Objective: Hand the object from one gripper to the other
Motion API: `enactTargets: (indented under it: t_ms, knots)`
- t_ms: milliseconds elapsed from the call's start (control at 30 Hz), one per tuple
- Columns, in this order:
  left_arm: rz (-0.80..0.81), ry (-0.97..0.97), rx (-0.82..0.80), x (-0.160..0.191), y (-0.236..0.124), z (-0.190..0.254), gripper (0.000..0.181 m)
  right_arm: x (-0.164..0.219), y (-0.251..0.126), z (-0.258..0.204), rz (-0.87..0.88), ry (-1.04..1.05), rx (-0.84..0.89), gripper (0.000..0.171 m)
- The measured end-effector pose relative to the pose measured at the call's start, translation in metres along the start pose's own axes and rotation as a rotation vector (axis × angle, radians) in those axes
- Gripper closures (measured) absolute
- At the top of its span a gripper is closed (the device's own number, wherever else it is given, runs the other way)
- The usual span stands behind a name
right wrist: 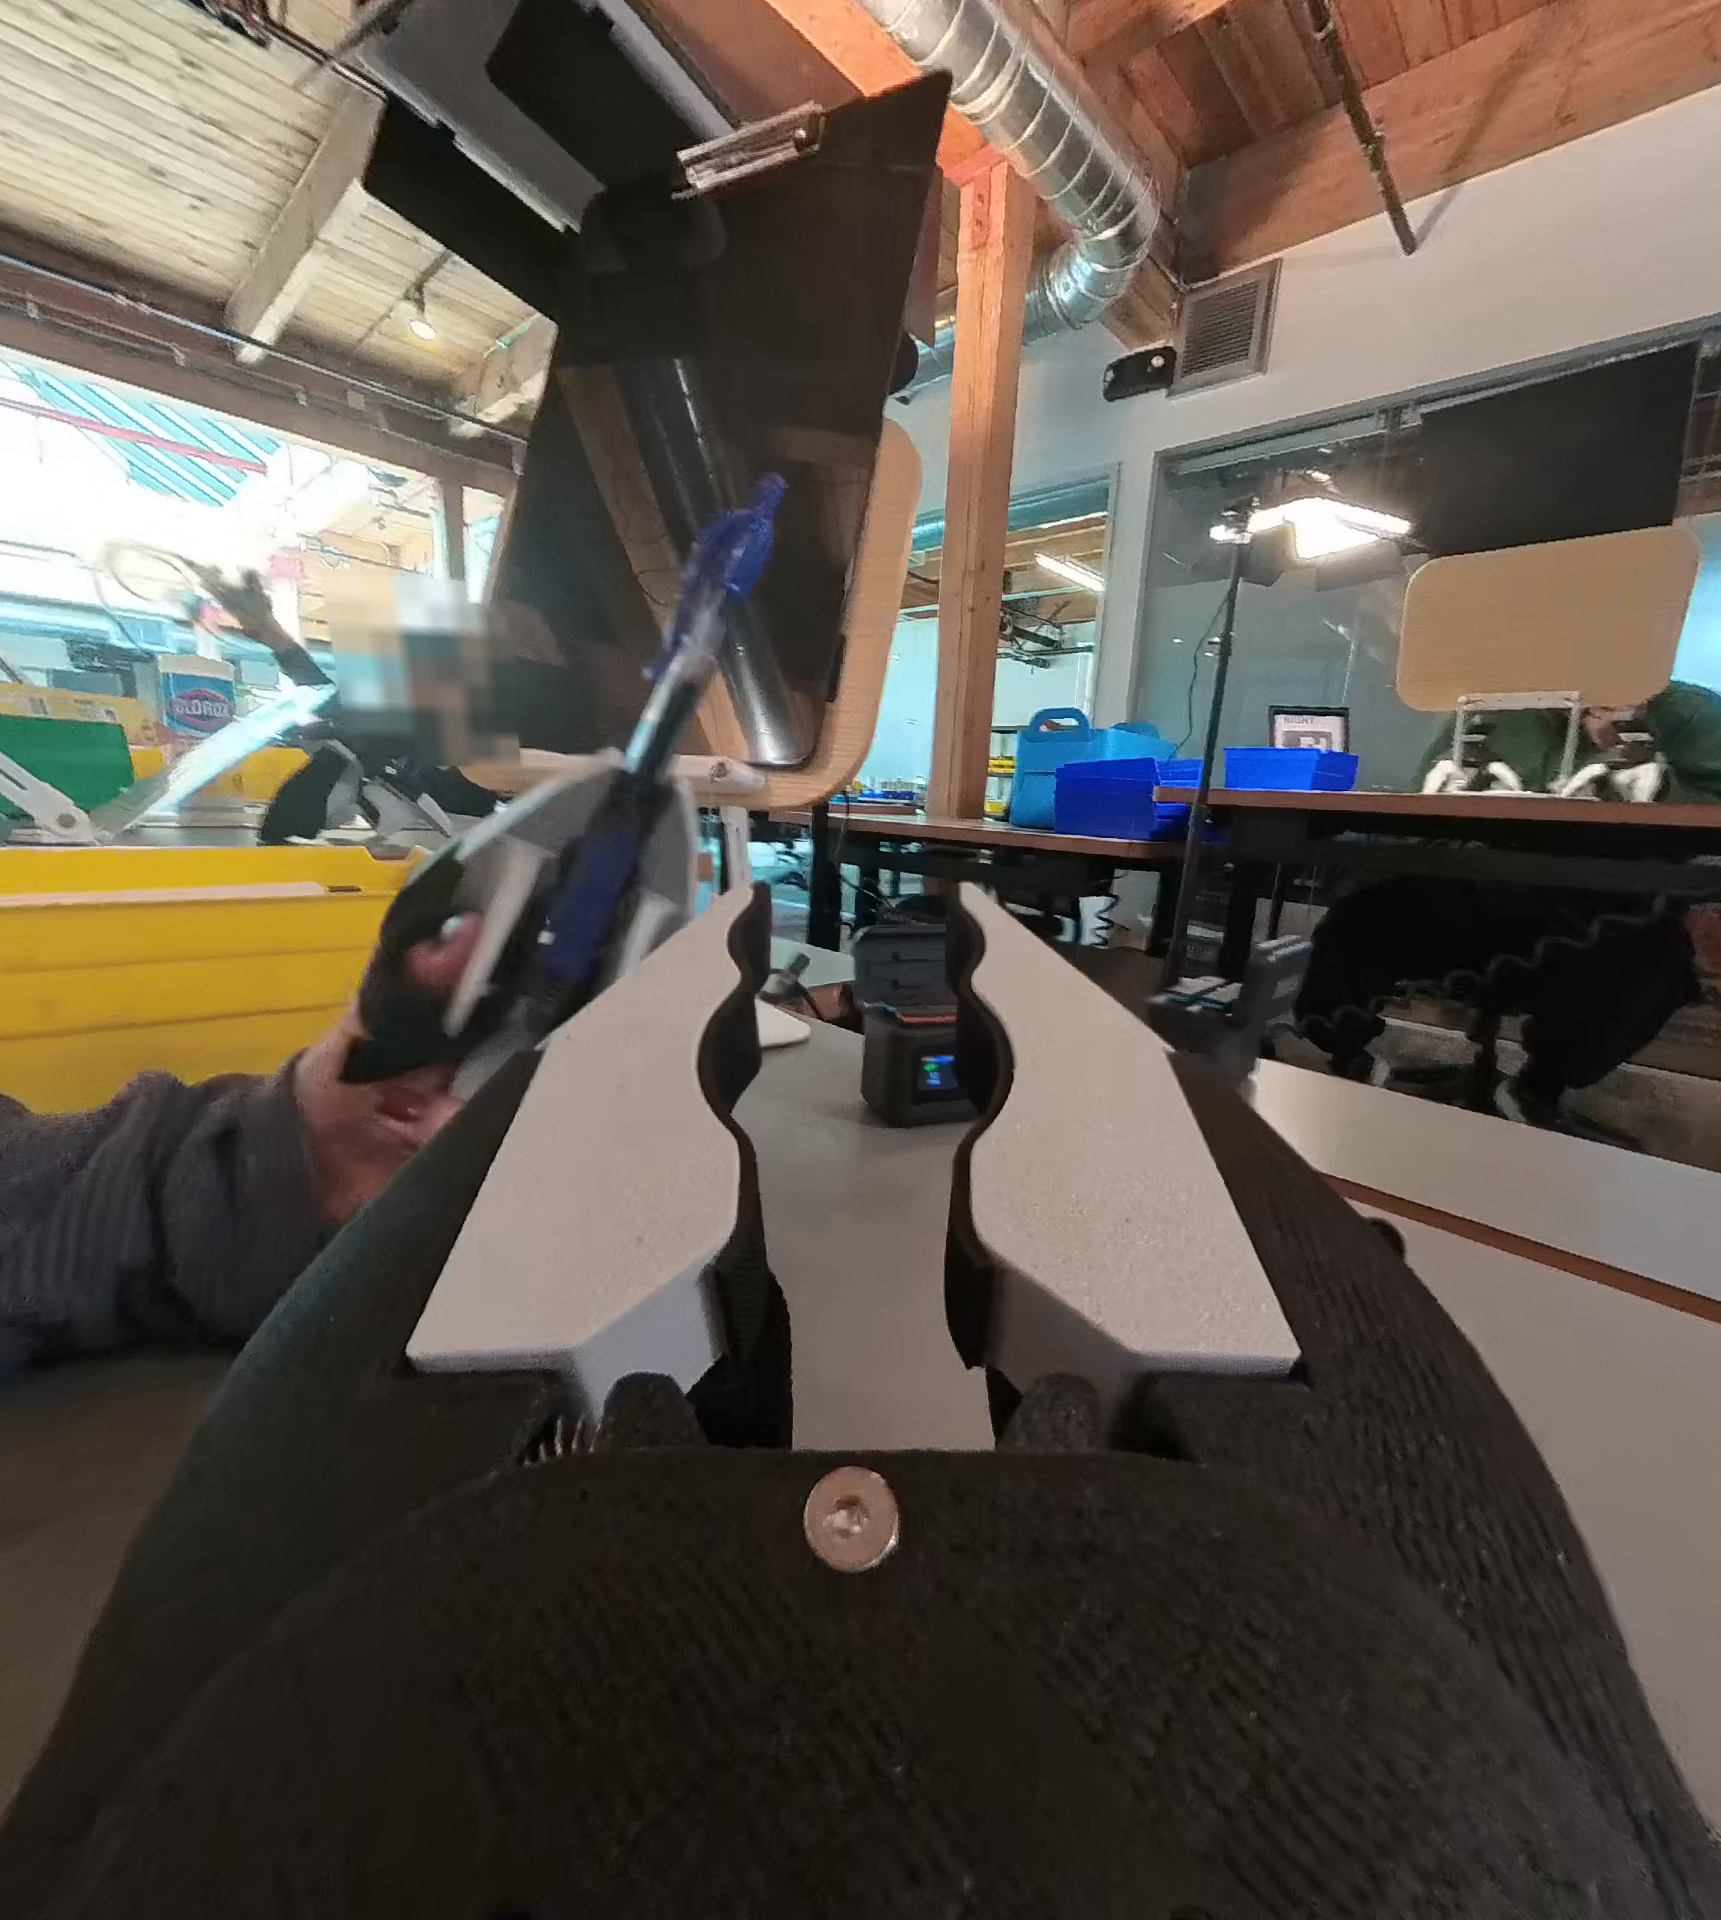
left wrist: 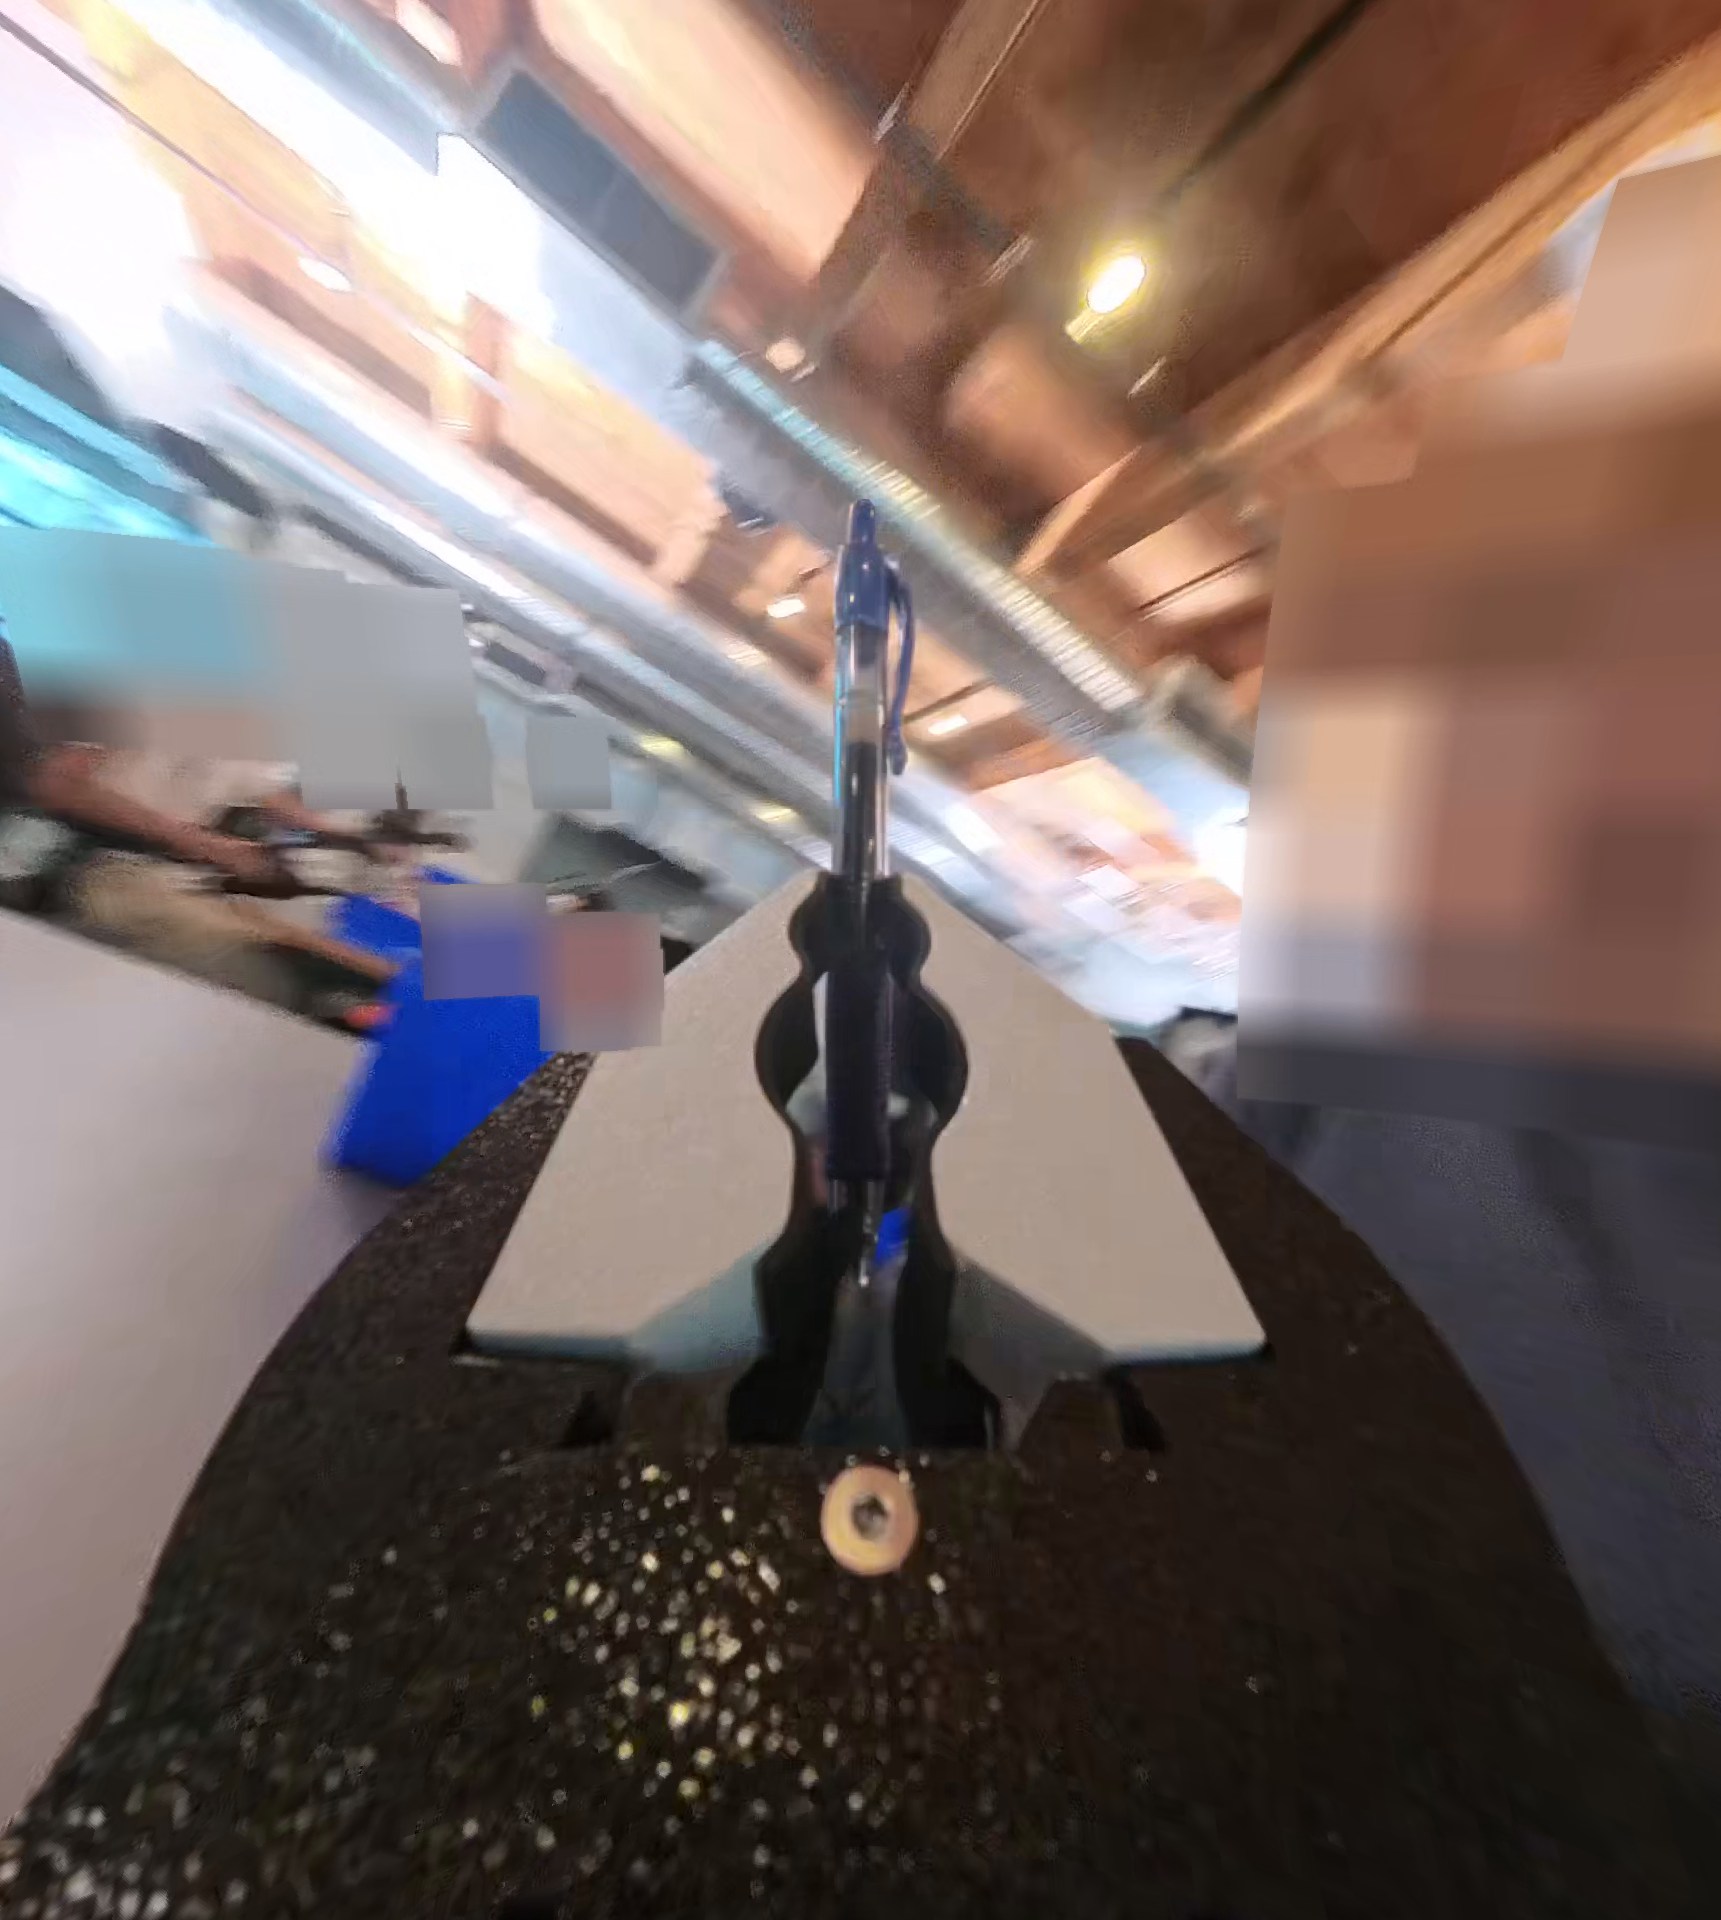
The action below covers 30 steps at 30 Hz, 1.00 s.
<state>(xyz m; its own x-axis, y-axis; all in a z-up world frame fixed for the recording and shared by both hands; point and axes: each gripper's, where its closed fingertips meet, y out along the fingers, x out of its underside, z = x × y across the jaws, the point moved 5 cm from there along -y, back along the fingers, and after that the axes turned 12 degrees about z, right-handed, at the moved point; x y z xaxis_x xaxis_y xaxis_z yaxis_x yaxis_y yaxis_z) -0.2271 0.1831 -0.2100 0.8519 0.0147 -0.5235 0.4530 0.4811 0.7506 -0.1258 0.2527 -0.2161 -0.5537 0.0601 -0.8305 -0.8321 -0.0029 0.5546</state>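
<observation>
In the left wrist view the left gripper (left wrist: 861,904) was clamped on a blue pen (left wrist: 861,810), its two pale fingers (left wrist: 669,1122) pressed against the dark rubber grip of the barrel. The pen ran straight along the fingers, writing tip back between them and clip end jutting out past the fingertips into the air. Beyond it the room was smeared by motion; a pale desk (left wrist: 56,1195) lay at the left, with a blue bin (left wrist: 409,1091) near its far edge.

In the right wrist view the right gripper (right wrist: 856,914) stood wide, nothing between its fingers (right wrist: 617,1132). Over the gap a grey desk (right wrist: 845,1174) showed, and on it, straight ahead, a small black device (right wrist: 913,1060) with a lit screen. To the left, just beside the right gripper's left finger, the left gripper (right wrist: 627,769) was held up by a hand (right wrist: 388,1112) in a grey sleeve (right wrist: 87,1226), above the desk, with the pen (right wrist: 690,644) tilted up and to the right, apart from the right gripper. Behind that hand sat a yellow bin (right wrist: 108,945). Farther off, blue trays (right wrist: 1188,779) rested on another table (right wrist: 1458,805).
</observation>
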Motion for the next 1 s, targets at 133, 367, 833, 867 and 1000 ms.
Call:
enactTargets:
  t_ms: [133, 367, 833, 867, 1000]
  knots:
    - [-0.168, 0.546, -0.231, 0.006, 0.005, -0.006, 0.175, -0.003, 0.004, -0.004, -0.011, 0.199, -0.090, 0.143]
    - [-0.710, 1.749, -0.586, 0.013, -0.012, -0.029, 0.174, -0.008, -0.006, 0.021, -0.167, -0.371, 0.056, 0.123]
    - [-0.991, 1.810, -0.307, 0.062, -0.013, -0.033, 0.174, 0.040, -0.016, 0.003, -0.534, -1.352, -0.228, 0.154]
    - [-0.967, 1.796, -0.310, 0.061, -0.013, -0.033, 0.171, 0.041, -0.017, 0.004, -0.559, -1.324, -0.232, 0.156]
    - [-0.760, 1.748, -0.383, 0.049, -0.005, -0.024, 0.141, 0.039, -0.016, 0.010, -0.587, -1.183, -0.171, 0.159]
